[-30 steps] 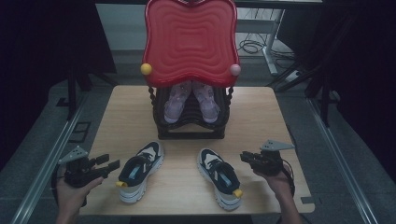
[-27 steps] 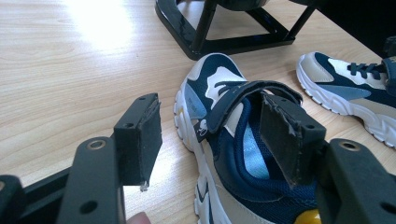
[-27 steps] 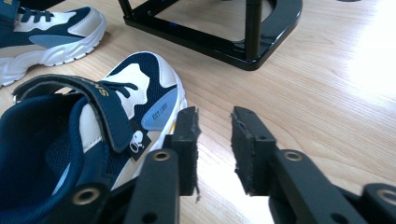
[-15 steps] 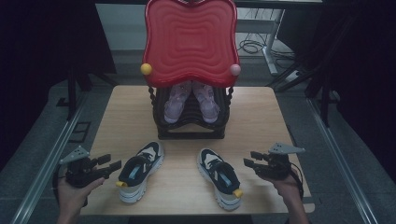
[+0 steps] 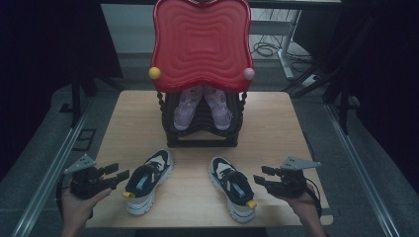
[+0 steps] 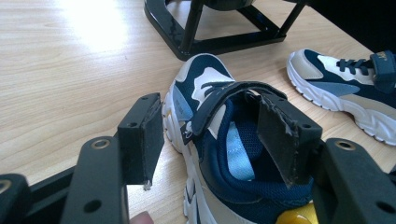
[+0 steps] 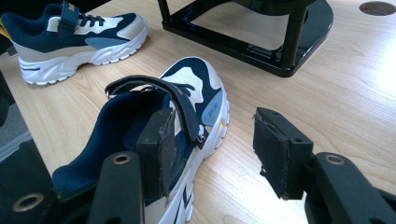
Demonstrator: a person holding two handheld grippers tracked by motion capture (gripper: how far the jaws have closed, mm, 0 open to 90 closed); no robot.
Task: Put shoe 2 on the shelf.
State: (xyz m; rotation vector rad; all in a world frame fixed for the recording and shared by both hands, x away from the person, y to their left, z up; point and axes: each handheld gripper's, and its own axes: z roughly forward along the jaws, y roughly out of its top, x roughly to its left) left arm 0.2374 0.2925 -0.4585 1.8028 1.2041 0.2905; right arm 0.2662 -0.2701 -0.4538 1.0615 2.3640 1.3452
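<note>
- Two navy-and-white sneakers lie on the wooden surface (image 5: 276, 123) in front of the black shoe rack (image 5: 202, 133), one per hand.
- Left sneaker (image 5: 146, 180): just beside the left hand-held gripper (image 5: 114, 174), on its inner side, w/ heel end toward the person. Long axis runs heel-near to toe-far, toe angled a bit toward the rack.
- Left hand-held gripper jaws stand wide apart, holding nothing. In the left gripper view one pad (image 6: 142, 137) sits outside the sneaker's side wall, the other over the collar opening near the strap (image 6: 224, 100); no pressing seen.
- Right sneaker (image 5: 232, 187): just inside the right hand-held gripper (image 5: 263, 176), heel w/ yellow tab nearest the person, toe angled toward the rack.
- Right hand-held gripper jaws have just been opening; now well apart and empty. In the right gripper view one pad (image 7: 159, 149) hangs over the sneaker's collar, the other over bare surface beside the sole.
- Judgement: each hand is nearer its own-side sneaker, so no cross-reach needed. Next grip prob. turns on straddling the collar wall across the shoe's long axis.
- Pink pair (image 5: 202, 106) already sits in the rack, under the red tray (image 5: 200, 44).
</note>
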